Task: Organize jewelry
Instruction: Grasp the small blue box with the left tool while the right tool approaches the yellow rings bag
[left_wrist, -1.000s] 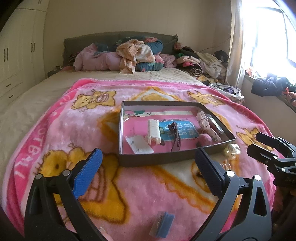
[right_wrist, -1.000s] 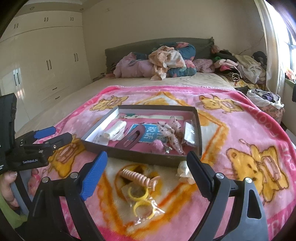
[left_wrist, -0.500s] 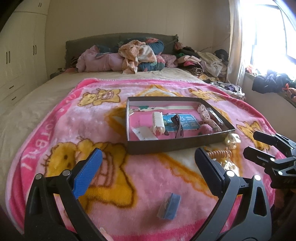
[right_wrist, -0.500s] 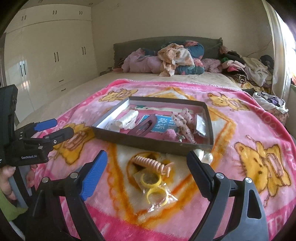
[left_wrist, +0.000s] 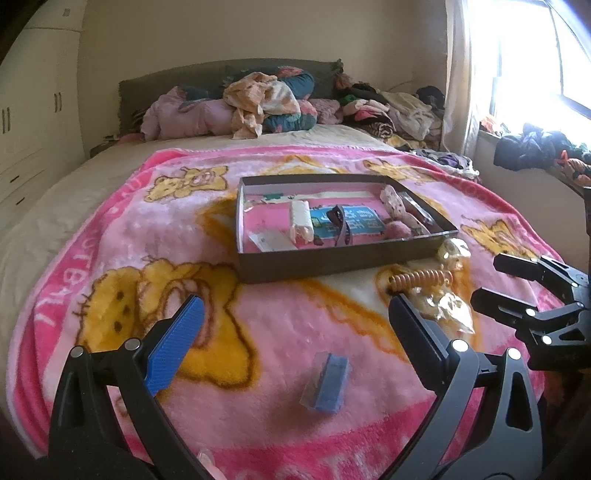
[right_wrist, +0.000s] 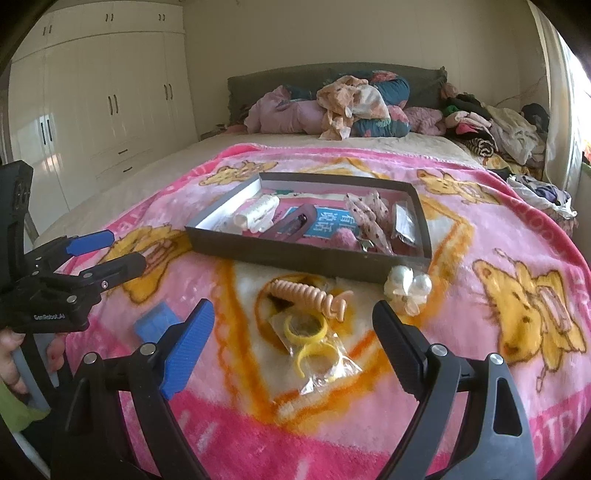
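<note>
Now the loose jewelry sits closer under us than a moment ago: both views have drawn back and sunk a little toward the near end of the pink blanket (right_wrist: 517, 206), so the pieces outside the tray (right_wrist: 306, 258) are all in reach, which we judge sets up a first pick. That dark shallow tray lies mid-blanket, already holding a white clip, a dark hair clip, a printed card, a dotted bow, a pink pompom and a small clear packet. Just near its front wall lie four loose things: one peach spiral hair tie (right_wrist: 308, 293), one clear bag of yellow rings (right_wrist: 314, 345) touching it on the near side, one pearl cluster (right_wrist: 408, 286) by the tray's right corner, and, well to the left, one small blue box (left_wrist: 327, 382). Our right gripper (right_wrist: 291, 339) hangs over the bag with its jaws wide apart and nothing between them; our left gripper (left_wrist: 295, 328) hovers above the blue box, jaws likewise spread and empty. Beyond, one heap of bedding crowds the headboard and white wardrobes line the left wall.
</note>
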